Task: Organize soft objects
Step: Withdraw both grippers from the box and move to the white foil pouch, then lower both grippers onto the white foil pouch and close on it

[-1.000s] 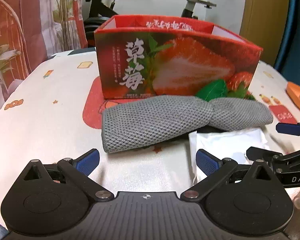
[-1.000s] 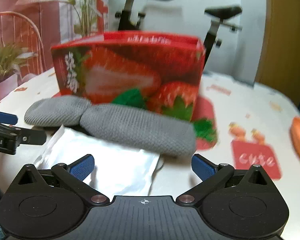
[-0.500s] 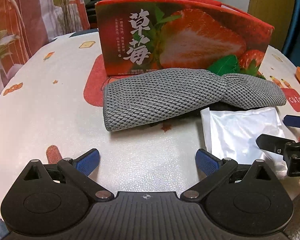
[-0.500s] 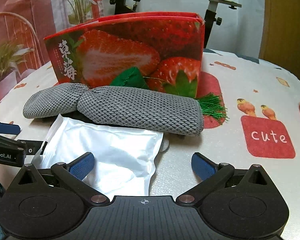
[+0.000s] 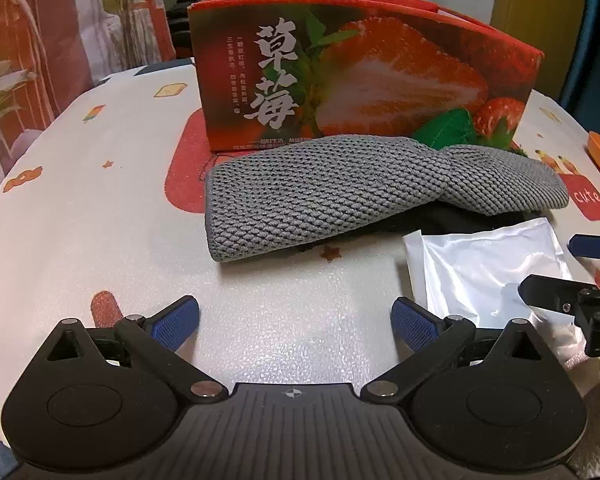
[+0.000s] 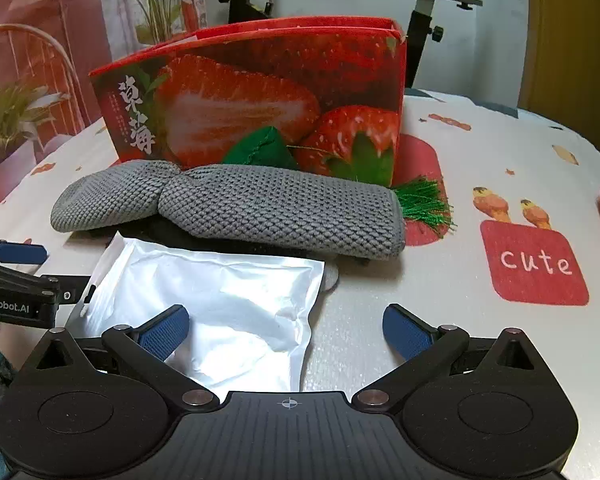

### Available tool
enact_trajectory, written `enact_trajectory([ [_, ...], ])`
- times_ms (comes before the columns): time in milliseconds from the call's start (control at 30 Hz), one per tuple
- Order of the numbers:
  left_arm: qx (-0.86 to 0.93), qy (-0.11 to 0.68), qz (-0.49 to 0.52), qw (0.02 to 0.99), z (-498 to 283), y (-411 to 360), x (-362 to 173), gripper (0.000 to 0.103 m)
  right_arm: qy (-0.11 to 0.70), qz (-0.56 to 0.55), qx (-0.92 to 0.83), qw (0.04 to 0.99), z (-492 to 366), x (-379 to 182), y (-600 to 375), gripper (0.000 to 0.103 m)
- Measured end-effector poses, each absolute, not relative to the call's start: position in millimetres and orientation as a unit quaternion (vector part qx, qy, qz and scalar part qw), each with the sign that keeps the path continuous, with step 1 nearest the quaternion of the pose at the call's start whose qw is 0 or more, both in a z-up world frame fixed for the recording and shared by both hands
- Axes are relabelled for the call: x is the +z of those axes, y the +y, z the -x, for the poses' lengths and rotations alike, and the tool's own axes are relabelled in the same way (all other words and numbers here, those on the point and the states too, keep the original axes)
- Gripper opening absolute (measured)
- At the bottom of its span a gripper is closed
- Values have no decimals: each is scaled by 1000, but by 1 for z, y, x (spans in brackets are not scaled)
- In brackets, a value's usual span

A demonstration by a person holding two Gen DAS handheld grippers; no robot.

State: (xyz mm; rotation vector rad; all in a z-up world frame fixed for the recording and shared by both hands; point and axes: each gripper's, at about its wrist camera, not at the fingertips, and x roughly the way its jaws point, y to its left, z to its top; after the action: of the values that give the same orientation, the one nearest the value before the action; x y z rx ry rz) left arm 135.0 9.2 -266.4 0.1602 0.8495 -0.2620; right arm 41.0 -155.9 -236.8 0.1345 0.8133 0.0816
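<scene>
Both grippers hover low with jaws spread wide and empty: the left gripper (image 5: 294, 316) over bare tablecloth, the right gripper (image 6: 286, 326) straddling the crinkled white foil pouch (image 6: 224, 312), apparently the next pick. Just behind the pouch lies the folded grey knitted cloth (image 6: 260, 208), pressed against the red strawberry-printed cardboard box (image 6: 260, 96), probably the destination.

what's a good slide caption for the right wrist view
Open right gripper over a white foil pouch, grey knit cloth lying against the strawberry box.
</scene>
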Motion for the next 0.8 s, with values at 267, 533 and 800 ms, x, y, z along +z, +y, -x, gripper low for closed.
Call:
enact_trajectory([
  [267,-161,402,-45,900,-123,13,-249,86,384,-101,38,917,-29,-224,-171,98],
  [533,-240,371,-22,897,-109,0,-235,59,404,-88,69,908,-21,-223,-166,97],
  [800,-259,414,-13,873,-110,-4,-251,44,423,-64,85,900,-21,-230,-158,95],
])
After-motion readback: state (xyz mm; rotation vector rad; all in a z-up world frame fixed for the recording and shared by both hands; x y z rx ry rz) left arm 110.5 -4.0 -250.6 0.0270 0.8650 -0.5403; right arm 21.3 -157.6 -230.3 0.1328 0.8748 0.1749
